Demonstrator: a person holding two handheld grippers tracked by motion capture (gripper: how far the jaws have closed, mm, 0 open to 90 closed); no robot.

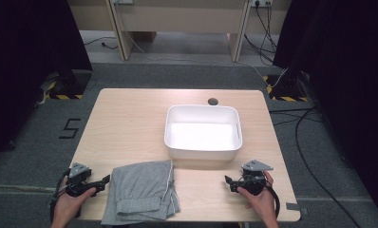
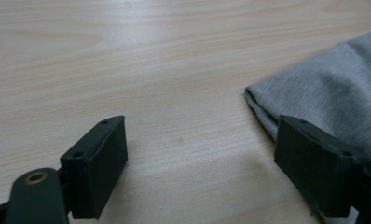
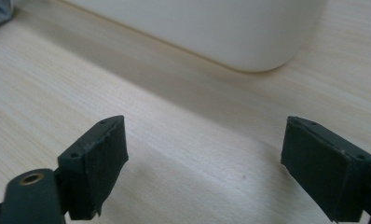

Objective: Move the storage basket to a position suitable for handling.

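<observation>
Folded grey cotton garment (image 1: 142, 192) lying at the near edge of the light wooden table (image 1: 130, 118), between the spread, empty left gripper (image 1: 100, 183) and right gripper (image 1: 231, 183), with a white rectangular plastic tub (image 1: 203, 151) beyond.

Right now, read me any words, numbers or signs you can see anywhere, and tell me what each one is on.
"5": a black angular mark, reading like the digit five, on the grey floor left of the table.
Yellow and black hazard stripes, with no wording, on the floor at the far left and far right.
No readable text on the white tub, the grey cloth or either gripper.
</observation>
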